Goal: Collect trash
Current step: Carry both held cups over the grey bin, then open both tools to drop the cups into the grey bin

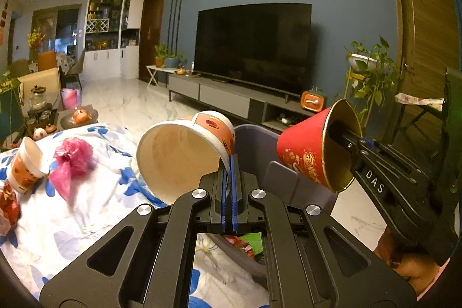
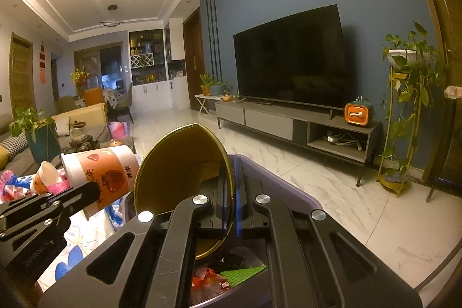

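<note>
Your grey bin (image 2: 288,178) stands on the floor beside the counter (image 1: 95,210), which wears a blue-flowered cloth. Inside the bin you can see red wrappers (image 2: 208,279) and something green, partly hidden by the tool.

Your left tongs (image 1: 230,178) are clamped on the rim of the white and orange paper cup (image 1: 184,152), which lies tipped on its side with its empty mouth facing the camera, held at the edge of the bin. Your right tongs (image 2: 231,186) are clamped on the rim of the red cup with gold lining (image 2: 184,169) (its outside shows red with gold print in the left view), also tipped, empty, and held above the bin.

Left on the counter: a second small orange cup (image 1: 27,166), tilted, with a pink plastic bag (image 1: 72,163) just beside it and a red wrapper (image 1: 8,201) at the edge.

Both tools reach forward and slightly down, side by side, apart from each other.
</note>
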Tool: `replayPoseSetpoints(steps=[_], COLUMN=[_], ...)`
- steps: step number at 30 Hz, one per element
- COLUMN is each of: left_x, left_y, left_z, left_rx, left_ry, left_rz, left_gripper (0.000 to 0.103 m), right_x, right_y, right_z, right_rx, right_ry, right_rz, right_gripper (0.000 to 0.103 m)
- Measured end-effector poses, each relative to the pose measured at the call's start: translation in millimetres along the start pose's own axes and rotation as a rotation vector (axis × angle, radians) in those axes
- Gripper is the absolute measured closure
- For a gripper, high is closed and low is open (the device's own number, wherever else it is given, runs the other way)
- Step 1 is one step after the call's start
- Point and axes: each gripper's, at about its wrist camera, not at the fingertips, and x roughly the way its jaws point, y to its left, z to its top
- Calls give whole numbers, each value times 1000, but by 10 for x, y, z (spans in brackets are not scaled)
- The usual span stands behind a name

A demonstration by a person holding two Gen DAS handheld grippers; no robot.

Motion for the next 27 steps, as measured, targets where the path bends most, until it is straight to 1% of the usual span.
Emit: replayPoseSetpoints(steps=[10,17,22,24,25,26,27], left_x=[177,280,315,323,333,346,356], left_y=[-17,-51,-53,-59,-57,-54,-51], left_z=[-14,-55,-67,-77,-73,-78,-83], left_rx=[4,10,1,2,4,7,6], left_ry=[35,67,74,74,76,81,84], left_rz=[-24,-40,-58,-64,-65,-61,-59], left_gripper=[101,101,101,100,100,95,86], right_x=[142,217,270,285,294,304,308], right_y=[-46,-53,-97,-112,-115,-120,-125], right_z=[-34,-75,-87,-98,-99,-100,-104], right_rx=[-6,-3,7,7,7,6,6], right_ry=[25,46,53,59,61,63,62], right_rz=[-17,-10,-10,-9,-9,-11,-12], right_gripper=[98,98,97,94,87,83,76])
